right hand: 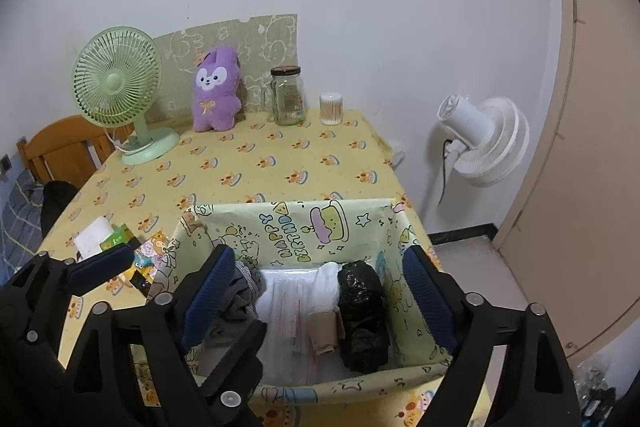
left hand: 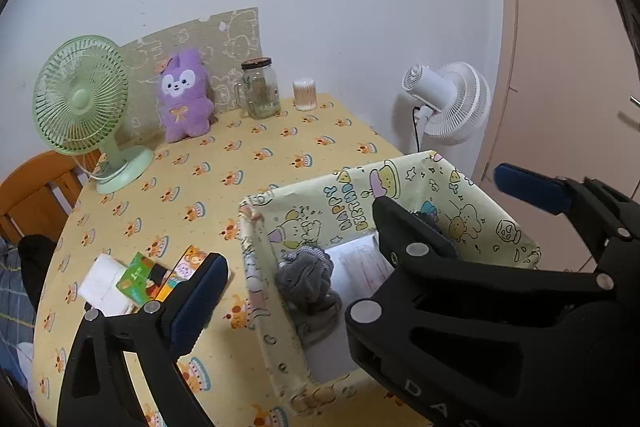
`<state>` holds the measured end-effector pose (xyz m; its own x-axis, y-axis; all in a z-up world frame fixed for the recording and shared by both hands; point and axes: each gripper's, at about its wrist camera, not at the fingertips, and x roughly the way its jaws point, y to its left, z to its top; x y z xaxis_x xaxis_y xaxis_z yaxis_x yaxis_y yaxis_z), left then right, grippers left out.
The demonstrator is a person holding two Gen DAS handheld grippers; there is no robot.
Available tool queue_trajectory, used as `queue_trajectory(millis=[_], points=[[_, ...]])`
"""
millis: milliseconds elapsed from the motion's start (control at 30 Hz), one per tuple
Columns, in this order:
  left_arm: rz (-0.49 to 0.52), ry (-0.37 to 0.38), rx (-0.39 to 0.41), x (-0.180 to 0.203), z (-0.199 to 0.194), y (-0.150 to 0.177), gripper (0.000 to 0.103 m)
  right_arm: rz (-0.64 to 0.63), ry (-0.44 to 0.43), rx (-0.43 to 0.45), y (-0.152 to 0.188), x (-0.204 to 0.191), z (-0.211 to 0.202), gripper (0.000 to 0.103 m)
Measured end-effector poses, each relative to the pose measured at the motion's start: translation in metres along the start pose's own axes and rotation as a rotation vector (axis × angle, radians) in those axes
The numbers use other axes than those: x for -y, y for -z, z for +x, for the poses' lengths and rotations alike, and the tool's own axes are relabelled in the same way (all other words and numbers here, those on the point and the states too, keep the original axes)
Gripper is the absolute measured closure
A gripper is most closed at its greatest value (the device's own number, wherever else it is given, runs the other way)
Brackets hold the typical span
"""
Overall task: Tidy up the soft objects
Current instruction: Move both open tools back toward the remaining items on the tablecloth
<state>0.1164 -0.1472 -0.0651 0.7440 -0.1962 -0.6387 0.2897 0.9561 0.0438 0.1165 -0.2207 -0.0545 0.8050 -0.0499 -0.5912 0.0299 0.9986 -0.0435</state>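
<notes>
Through my left wrist camera, my left gripper (left hand: 296, 247) is spread wide and holds nothing; one finger hangs over the tablecloth, the other over the box (left hand: 256, 267). The paper-wrapped box stands on the near part of the table (left hand: 240, 155), open at the top. Against its left wall lies a crumpled grey cloth (left hand: 306, 277), on a white sheet that covers the floor of the box. I judge the cloth light, limp and easy to crush, so I would pinch a raised fold near its middle, not a loose edge that would trail. The purple plush rabbit (left hand: 185, 97) stands well apart, at the far edge by the green fan (left hand: 82, 99). It looks soft and light; its round belly seems the surest hold.

Through my right wrist camera, my right gripper (right hand: 320, 291) is also spread and holds nothing, and its two fingers straddle the box from above. Here the box shows more: the grey cloth at the left, a white soft bundle (right hand: 326, 285), a small beige roll (right hand: 325, 333) and a black crinkled bag (right hand: 362, 319) at the right. The bag looks slippery. The rabbit is still outside.
</notes>
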Motion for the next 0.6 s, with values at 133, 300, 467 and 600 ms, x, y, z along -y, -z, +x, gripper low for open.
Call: queue_trajectory(millis=[133, 300, 467, 600], points=[[-0.011, 0.0, 0.021, -0.006, -0.011, 0.002, 0.004, -0.002, 0.007, 0.016, 0.001, -0.008, -0.012, 0.012], [-0.018, -0.008, 0.056, -0.016, -0.028, 0.005, 0.004, -0.006, 0.009, 0.06, 0.0, -0.02, -0.029, 0.005], [-0.018, -0.028, 0.083, -0.026, -0.044, 0.006, 0.003, 0.001, 0.009, 0.101, -0.001, -0.033, -0.044, 0.001], [-0.017, -0.045, 0.103, -0.034, -0.054, 0.008, 0.003, 0.002, 0.001, 0.128, -0.002, -0.043, -0.055, 0.0]])
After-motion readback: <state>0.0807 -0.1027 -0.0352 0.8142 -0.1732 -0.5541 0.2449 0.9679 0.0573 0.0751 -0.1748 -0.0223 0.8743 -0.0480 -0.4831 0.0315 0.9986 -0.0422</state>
